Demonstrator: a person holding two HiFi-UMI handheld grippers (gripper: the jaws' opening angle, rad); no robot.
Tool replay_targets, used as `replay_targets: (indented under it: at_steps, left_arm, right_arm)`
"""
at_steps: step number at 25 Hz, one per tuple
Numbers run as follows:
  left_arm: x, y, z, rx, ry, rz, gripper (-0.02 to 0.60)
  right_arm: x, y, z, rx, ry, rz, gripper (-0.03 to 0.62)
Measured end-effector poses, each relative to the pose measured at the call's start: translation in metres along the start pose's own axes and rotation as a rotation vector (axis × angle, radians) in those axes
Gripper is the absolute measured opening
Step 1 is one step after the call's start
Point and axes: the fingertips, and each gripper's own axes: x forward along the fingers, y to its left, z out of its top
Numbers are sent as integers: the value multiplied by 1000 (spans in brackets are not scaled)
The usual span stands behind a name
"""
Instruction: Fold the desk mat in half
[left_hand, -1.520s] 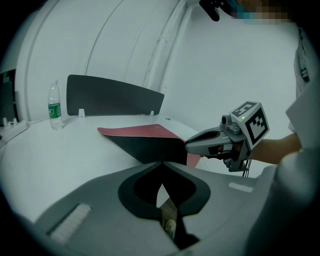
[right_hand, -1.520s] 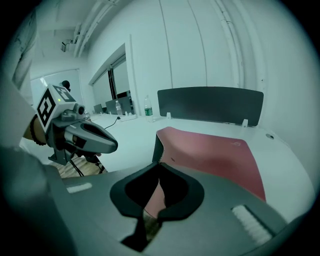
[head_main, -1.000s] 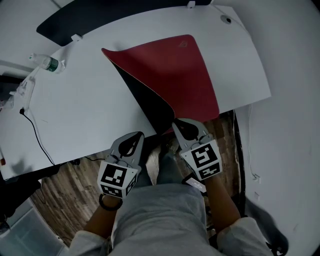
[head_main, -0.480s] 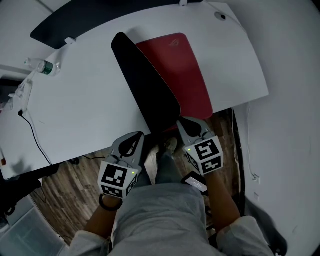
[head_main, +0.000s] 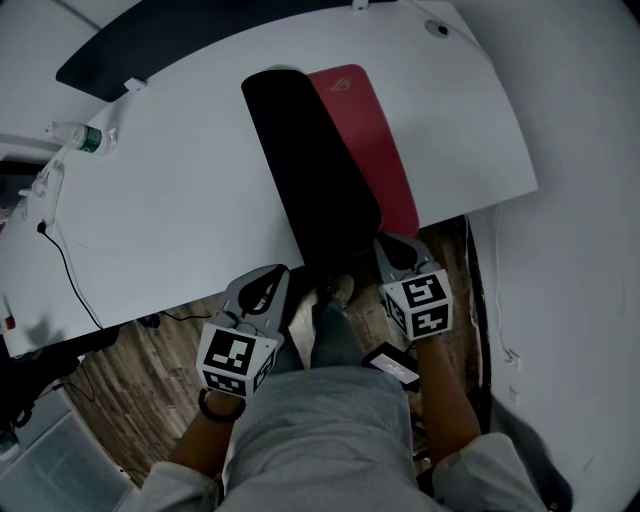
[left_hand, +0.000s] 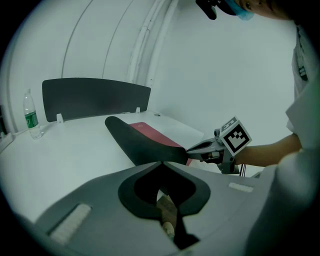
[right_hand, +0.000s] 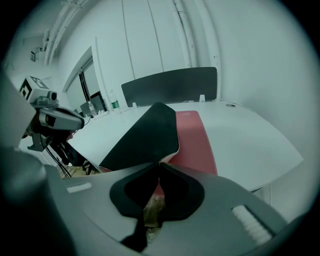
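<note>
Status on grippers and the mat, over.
Right gripper shut on desk mat corner. Left gripper shut, empty, off the desk. Mat doubled over, black side up, red strip showing. Nothing lies on it.

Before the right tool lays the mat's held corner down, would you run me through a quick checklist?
1. Right tool gripping the desk mat corner: ok, jaws shut on it.
2. Left tool clear of the mat: ok, shut, empty, off the desk edge.
3. Folded half lying flat: not ok, it arches above the desk.
4. Halves matched: not ok, a red strip shows uncovered on the right.
5. Water bottle out of the way: ok, far left.
</note>
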Motion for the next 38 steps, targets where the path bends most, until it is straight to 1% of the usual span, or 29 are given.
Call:
replay_targets:
  at_steps: [7,13,23,30,38]
  left_arm:
    - [15,-14,1,4,13,-12,18]
    - [29,-27,4,36,28,-22,18]
    - [50,-41,12,31,37,-49,18]
    - [58,-47,13,33,47,-67,18]
    - [60,-51,12,30,48,-63,18]
  right_arm:
    - [-5,-27,-8,36,-8,-32,17]
    - [-11,-47,-16,52,-2,-50,17]
    - [-19,-70,-24,69,6,-66,17]
    - [-17,-74,-28,66,10,-62,20]
    - [-16,-75,-34,59,27,-56,21]
